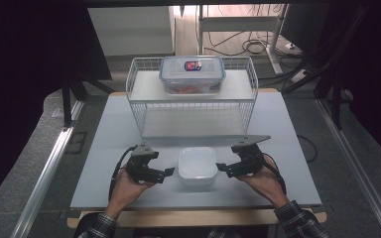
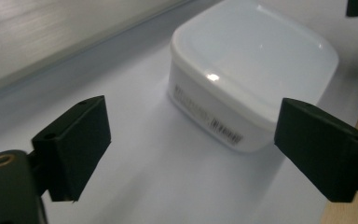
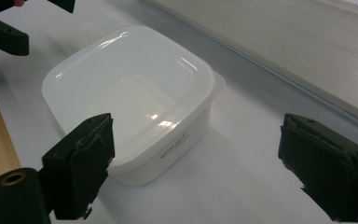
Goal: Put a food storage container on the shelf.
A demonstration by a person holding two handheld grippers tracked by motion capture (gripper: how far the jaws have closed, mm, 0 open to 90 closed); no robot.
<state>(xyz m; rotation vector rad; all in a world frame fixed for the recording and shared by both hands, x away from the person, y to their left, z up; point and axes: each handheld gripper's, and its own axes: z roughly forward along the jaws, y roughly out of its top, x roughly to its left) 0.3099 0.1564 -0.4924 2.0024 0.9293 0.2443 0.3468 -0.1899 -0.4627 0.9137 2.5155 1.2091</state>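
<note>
High view: a pale table [image 1: 104,148] carries a white wire rack [image 1: 139,89] at the back, with a clear clip-lid box [image 1: 192,74] on its upper shelf, likely stored out of the way. Nearer the person, a white lidded container [image 1: 197,166] sits alone on the table between both hands, seemingly placed for a two-sided approach. Smallest, the left gripper [image 1: 168,172] and right gripper [image 1: 220,167] flank it, jaws wide apart, holding nothing and touching nothing.
</note>
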